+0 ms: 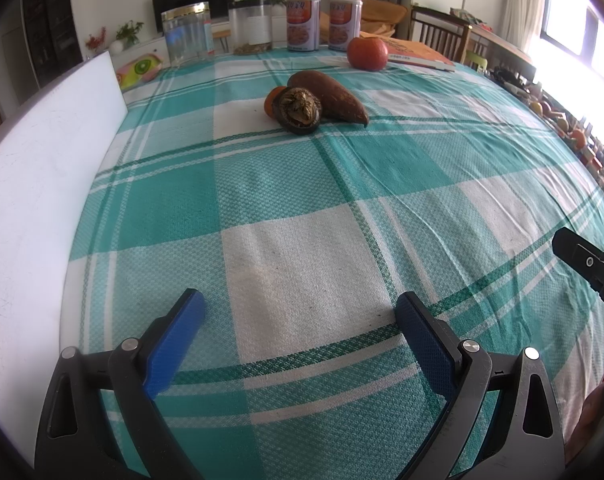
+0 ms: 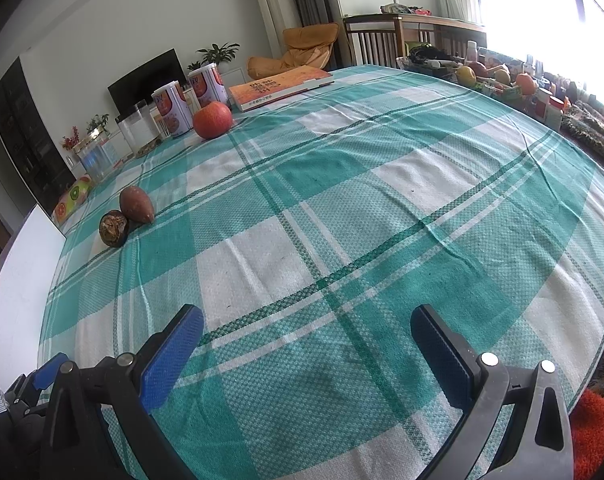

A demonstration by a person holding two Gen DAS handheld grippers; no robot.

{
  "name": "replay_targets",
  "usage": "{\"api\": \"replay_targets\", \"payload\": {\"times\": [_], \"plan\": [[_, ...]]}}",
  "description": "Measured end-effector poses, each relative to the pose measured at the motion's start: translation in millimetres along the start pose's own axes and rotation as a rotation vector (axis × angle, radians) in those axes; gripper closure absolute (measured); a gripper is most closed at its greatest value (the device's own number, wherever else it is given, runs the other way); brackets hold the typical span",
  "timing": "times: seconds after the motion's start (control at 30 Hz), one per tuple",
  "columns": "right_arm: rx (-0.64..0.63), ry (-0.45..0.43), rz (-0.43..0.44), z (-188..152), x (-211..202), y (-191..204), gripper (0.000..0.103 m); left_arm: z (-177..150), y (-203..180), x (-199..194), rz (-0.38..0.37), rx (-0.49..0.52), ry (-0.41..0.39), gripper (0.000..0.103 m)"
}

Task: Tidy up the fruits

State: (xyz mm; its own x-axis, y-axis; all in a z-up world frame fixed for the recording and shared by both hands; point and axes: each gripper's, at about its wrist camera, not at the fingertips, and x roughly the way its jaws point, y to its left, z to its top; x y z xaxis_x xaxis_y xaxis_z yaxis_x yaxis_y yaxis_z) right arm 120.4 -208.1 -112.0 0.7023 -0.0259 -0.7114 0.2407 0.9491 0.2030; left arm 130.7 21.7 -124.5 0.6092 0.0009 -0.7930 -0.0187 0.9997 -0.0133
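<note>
While a teal and white checked tablecloth [image 1: 302, 200] fills both views, a white board [image 1: 42, 184] stands along its edge at nine o'clock in the left wrist view. At twelve o'clock sit two orange-labelled cans [image 1: 303, 24] and a clear jar [image 1: 188, 34], with an orange book [image 2: 278, 86] nearby.

A red-orange round fruit [image 1: 367, 53] rests alone near the cans. Closer, at about eleven o'clock, a long brown fruit [image 1: 329, 94], a dark round fruit [image 1: 300, 110] with a rough top, and a small orange fruit [image 1: 270, 100] half hidden behind it lie touching in a cluster.

Both tools hover low over bare cloth, well apart from the fruit. Left gripper [image 1: 298, 312] is spread wide and holds nothing; right gripper [image 2: 307, 328] likewise gapes empty.

Judging by this, sorting has hardly begun: no fruit is held, and no receiving container is evident.
</note>
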Motion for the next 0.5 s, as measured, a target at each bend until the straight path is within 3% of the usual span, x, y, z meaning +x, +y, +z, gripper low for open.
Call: {"api": "replay_targets", "payload": {"times": [0.5], "plan": [[0.0,0.009,0.003,-0.3,1.6,0.8,0.0,0.0,-0.1,0.1,0.001,0.0,0.0,0.006]]}}
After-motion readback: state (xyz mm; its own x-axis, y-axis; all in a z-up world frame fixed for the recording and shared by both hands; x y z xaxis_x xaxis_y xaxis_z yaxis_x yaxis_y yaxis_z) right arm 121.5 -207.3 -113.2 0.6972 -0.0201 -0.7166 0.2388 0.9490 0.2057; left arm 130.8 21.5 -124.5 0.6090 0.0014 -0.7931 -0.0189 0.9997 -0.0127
